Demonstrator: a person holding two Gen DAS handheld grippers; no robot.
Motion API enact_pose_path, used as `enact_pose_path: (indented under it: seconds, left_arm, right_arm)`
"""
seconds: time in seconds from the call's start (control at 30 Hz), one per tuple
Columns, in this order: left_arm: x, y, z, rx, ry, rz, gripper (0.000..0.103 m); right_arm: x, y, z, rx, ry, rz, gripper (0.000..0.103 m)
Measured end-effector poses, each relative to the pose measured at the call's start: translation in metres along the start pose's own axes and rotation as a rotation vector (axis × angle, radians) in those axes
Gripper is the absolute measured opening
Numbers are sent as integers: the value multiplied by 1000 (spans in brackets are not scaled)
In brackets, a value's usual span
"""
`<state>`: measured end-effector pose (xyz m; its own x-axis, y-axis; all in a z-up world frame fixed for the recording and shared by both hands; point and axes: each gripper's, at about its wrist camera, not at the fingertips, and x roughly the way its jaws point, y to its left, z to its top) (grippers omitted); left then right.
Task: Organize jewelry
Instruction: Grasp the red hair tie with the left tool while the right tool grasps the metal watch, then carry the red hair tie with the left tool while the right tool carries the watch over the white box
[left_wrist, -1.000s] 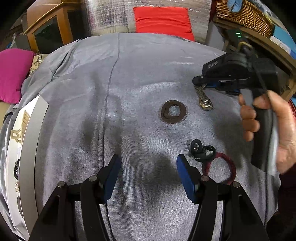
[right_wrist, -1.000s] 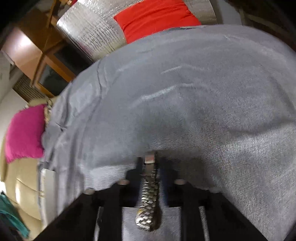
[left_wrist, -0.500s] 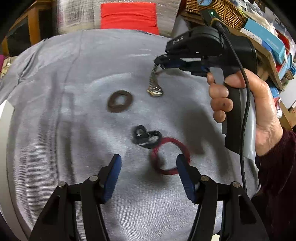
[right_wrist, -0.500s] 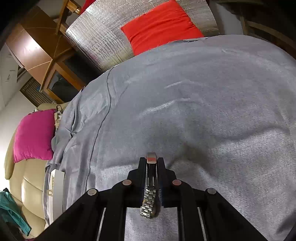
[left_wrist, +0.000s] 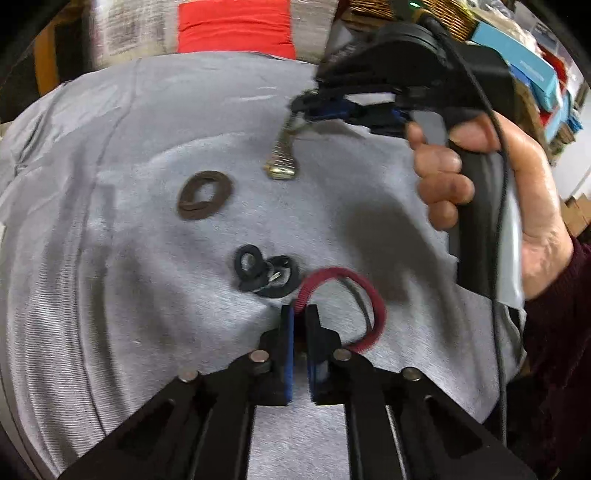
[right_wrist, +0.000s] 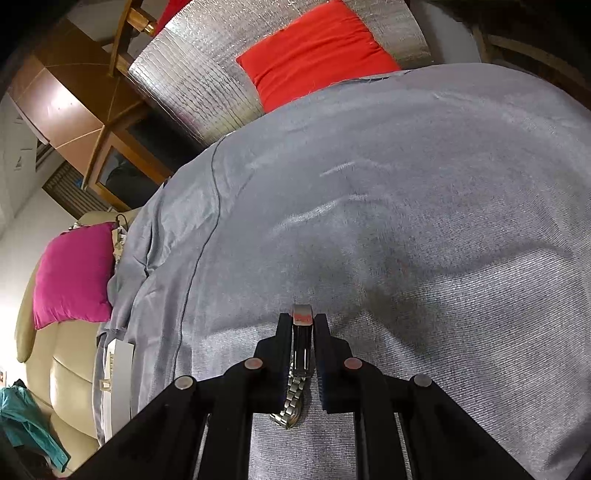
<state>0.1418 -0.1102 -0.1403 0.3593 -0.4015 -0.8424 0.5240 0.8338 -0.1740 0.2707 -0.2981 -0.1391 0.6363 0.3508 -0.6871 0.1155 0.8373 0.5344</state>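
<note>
The metal watch band (left_wrist: 282, 155) hung long-axis down from the right gripper (left_wrist: 301, 107), its fingers clamped on the band's top end, above the brown ring (left_wrist: 204, 195). Nearer than that ring, the left gripper (left_wrist: 300, 314) angled downward, fingers clamped on the red bangle (left_wrist: 373, 299) on the grey cloth (left_wrist: 110, 258).

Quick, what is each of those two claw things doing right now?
Left gripper: shut on the red bracelet.
Right gripper: shut on the metal watch band, which hangs above the grey cloth.
</note>
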Motion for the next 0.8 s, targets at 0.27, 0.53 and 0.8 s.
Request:
enact_pose_path:
  seconds: [0.27, 0.53, 0.8]
  left_arm:
    - [-13, -9, -2, 14, -30, -15, 5]
    - [-37, 13, -7, -54, -88, 46, 5]
    - [-53, 36, -11, -121, -134, 143, 5]
  right_arm:
    - [-8, 6, 0, -16, -19, 12, 13]
    - [-28, 22, -2, -50, -57, 37, 13]
    - [-45, 49, -6, -104, -98, 54, 13]
